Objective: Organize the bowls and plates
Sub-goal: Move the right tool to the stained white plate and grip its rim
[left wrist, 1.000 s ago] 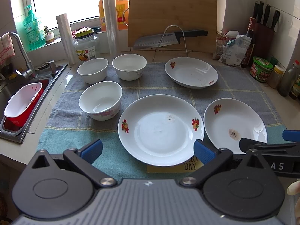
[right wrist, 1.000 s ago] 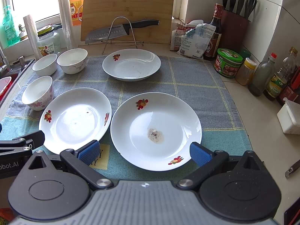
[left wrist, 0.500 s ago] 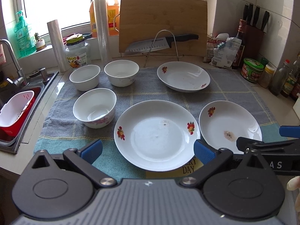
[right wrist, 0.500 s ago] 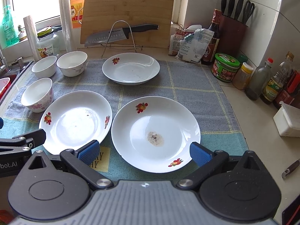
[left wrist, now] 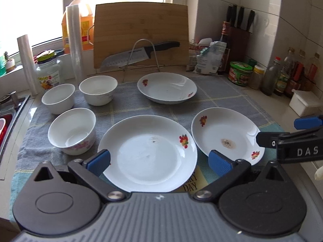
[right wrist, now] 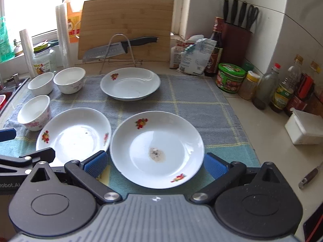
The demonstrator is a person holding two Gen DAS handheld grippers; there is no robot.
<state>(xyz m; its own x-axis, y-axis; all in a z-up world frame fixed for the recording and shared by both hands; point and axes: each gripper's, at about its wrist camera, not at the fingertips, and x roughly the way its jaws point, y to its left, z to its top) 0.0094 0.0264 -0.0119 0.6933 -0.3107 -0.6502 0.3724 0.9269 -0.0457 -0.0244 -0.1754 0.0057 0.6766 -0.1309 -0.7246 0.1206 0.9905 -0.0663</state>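
Altogether three plates point(left wrist: 147, 153) and three bowls point(left wrist: 72, 131) sit on the towel point(left wrist: 222, 92), both grippers' jaws wide.

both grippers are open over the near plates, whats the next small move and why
Probably ease the right gripper down and forward to the near rim of the stained plate. Its jaws stand open, holding nothing, the plate lies centred between them, and the plate beside it looks like the natural place to stack it.

Blown-out window point(left wrist: 40, 10) backlight, fisheye-warped edges.
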